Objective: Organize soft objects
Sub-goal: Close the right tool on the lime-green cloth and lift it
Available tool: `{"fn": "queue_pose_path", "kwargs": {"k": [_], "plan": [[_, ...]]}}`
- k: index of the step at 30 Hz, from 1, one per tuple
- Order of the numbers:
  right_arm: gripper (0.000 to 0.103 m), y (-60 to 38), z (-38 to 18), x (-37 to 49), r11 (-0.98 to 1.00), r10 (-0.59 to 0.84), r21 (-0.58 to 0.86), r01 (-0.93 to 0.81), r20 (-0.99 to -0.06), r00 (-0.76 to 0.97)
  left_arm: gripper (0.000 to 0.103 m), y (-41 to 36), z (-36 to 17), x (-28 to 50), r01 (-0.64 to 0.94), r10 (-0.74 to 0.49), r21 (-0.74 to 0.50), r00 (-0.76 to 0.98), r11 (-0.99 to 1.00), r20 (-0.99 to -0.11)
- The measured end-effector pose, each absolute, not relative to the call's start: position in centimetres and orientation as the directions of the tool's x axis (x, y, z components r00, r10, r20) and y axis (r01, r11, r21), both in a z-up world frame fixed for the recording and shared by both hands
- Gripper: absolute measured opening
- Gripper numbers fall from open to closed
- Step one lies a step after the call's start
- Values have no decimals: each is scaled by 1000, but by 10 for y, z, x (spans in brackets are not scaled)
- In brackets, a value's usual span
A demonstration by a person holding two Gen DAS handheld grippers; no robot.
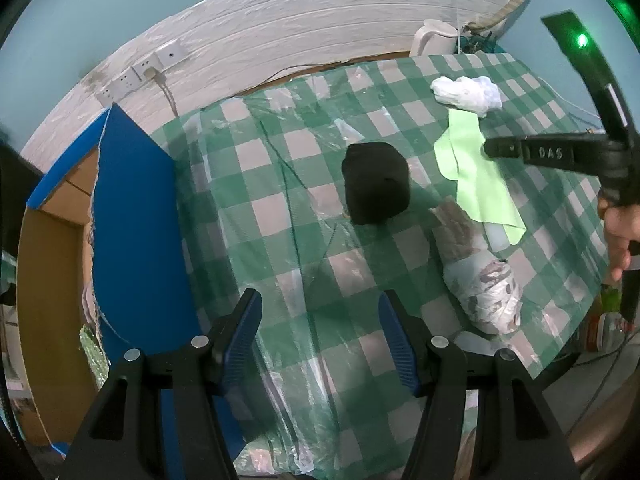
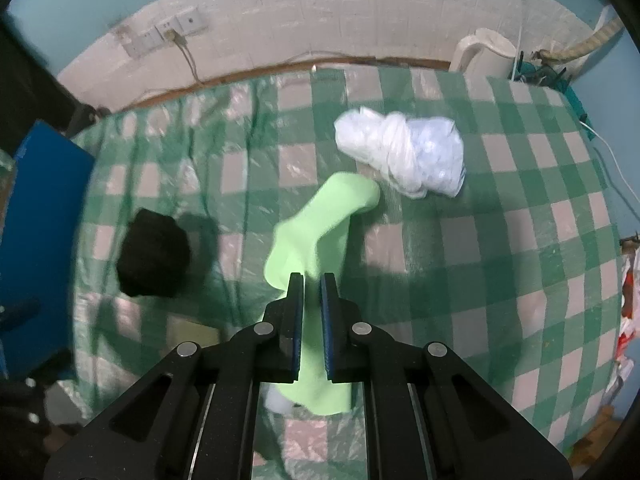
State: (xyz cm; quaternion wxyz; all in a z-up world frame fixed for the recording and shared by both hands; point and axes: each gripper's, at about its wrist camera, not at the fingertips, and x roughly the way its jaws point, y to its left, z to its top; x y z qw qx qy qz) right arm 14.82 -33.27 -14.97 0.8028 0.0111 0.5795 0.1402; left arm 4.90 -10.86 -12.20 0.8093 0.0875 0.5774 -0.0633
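A light green sock lies on the green-and-white checked tablecloth. My right gripper is shut on it, with the fabric pinched between the blue pads. In the left wrist view the right gripper reaches over the green sock from the right. A black rolled bundle sits to the sock's left, a white knotted bundle behind it, and a grey-patterned wrapped bundle nearer to me. My left gripper hangs open over bare cloth with nothing between its fingers.
A blue-sided cardboard box stands open at the table's left end. A white kettle and cables are at the back right, and wall sockets are behind. A hand holds the right gripper. The table edge drops off at the right.
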Motion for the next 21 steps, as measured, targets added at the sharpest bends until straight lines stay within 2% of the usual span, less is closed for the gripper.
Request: {"fn": "queue_pose_path", "kwargs": {"k": [6, 7, 8, 10, 14, 21], "plan": [[9, -333, -148, 145, 959, 255, 208, -192, -928, 271, 62, -116, -120, 44, 218, -10, 64, 325, 974, -946], [20, -336, -149, 143, 962, 251, 207, -180, -928, 276, 62, -119, -120, 42, 226, -10, 68, 327, 972, -945], [40, -337, -152, 144, 965, 242, 200, -171, -931, 274, 62, -120, -120, 41, 233, -6, 76, 330, 970, -944], [53, -335, -156, 148, 966, 236, 195, -170, -935, 266, 65, -122, -121, 38, 237, -2, 81, 330, 968, -944], [57, -331, -160, 151, 970, 216, 173, -173, -938, 272, 65, -121, -124, 39, 237, -5, 75, 324, 969, -946], [57, -325, -173, 163, 973, 198, 158, -166, -944, 264, 65, -115, -136, 53, 213, -17, 50, 305, 976, -952]]}}
